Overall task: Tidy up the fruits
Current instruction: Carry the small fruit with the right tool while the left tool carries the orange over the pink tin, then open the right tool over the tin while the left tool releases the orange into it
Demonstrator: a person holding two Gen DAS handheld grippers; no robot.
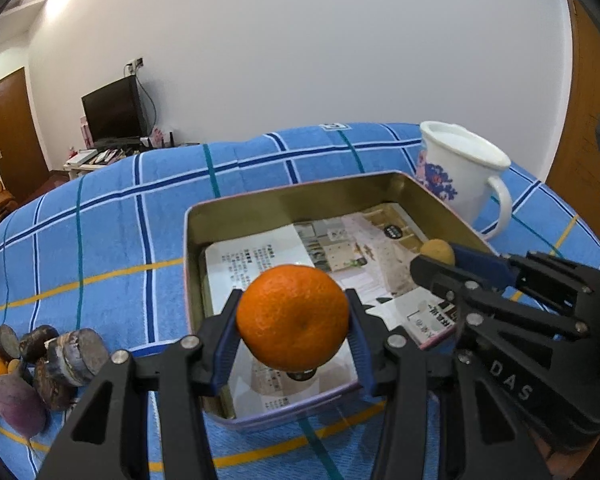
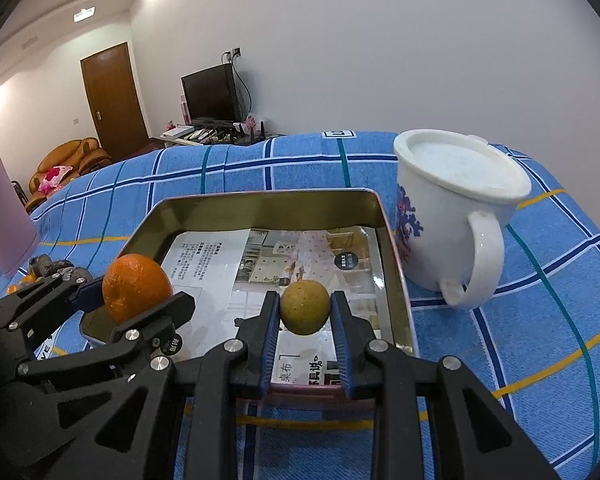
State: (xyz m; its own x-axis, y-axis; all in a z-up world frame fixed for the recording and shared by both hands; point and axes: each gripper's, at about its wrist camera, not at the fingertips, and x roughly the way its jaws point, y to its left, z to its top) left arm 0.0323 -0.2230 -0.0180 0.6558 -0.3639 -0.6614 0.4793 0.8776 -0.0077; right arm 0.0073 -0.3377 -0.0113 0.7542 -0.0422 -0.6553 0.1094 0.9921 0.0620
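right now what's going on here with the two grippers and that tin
A person is sorting fruit with a handheld gripper in each hand. The left gripper is shut on an orange, and the right gripper is shut on a small yellow-brown fruit. Both fruits hang over the open metal tin, which holds only a printed sheet. A lidded white mug stands beside the tin on the blue checked cloth, and more produce waits on the cloth to the left.

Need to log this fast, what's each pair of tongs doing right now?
Left tongs: shut on the orange.
Right tongs: shut on the small yellow-brown fruit.
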